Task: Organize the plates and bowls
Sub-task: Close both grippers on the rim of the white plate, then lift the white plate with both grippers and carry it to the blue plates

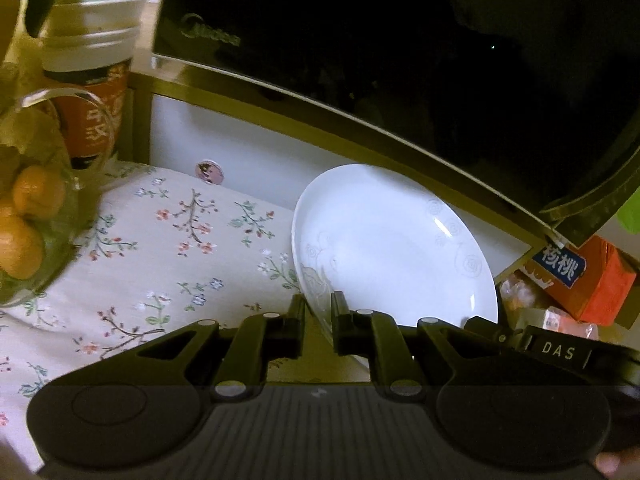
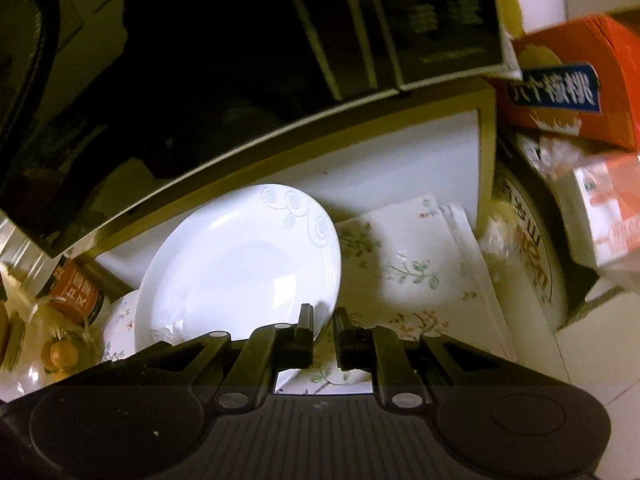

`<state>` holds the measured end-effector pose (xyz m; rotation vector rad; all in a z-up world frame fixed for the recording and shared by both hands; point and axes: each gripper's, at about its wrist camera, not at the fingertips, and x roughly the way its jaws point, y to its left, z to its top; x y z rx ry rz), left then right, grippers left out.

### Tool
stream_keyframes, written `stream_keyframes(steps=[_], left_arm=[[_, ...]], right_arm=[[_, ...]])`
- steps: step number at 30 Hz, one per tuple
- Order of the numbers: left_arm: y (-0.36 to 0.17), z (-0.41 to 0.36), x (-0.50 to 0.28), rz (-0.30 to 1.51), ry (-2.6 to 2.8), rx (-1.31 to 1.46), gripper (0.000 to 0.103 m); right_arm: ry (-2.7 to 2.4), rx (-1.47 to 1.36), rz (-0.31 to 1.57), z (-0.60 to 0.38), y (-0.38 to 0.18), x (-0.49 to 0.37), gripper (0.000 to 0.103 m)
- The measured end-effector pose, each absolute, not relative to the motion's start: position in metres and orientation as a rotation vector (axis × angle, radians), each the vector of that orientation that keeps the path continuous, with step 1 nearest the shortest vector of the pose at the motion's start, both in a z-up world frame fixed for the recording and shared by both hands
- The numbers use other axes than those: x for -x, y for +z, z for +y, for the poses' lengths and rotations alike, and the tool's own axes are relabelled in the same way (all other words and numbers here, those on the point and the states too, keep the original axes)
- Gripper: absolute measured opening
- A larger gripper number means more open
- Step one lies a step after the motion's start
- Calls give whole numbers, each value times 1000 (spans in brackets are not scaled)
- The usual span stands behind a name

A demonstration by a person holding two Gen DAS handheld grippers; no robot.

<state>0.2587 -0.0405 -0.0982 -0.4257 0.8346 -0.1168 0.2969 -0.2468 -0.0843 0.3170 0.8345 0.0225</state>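
Glass fruit bowl (image 1: 28, 216) at nine o'clock, flowered cloth (image 1: 168, 248) on the desk, white plate (image 1: 392, 248) tilted at centre under the black microwave (image 1: 360, 40), left gripper (image 1: 318, 312) fingers clamped on its left rim, right gripper (image 2: 323, 326) fingers clamped on its right rim, orange box (image 1: 588, 280) at three o'clock.

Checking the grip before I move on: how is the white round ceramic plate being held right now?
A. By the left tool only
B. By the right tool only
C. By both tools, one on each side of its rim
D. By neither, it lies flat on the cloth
C: the white round ceramic plate has its rim pinched by the left tool and the right tool on opposite edges.
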Motion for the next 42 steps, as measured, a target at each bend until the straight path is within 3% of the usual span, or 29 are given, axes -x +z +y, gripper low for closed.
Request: stream_keyframes(steps=[28, 42], left_arm=[[-71, -13, -203, 808, -106, 501, 11], [-41, 10, -138, 799, -128, 537, 11]], right_arm=[[104, -242, 823, -227, -67, -257, 11], [115, -198, 833, -204, -23, -192, 12]])
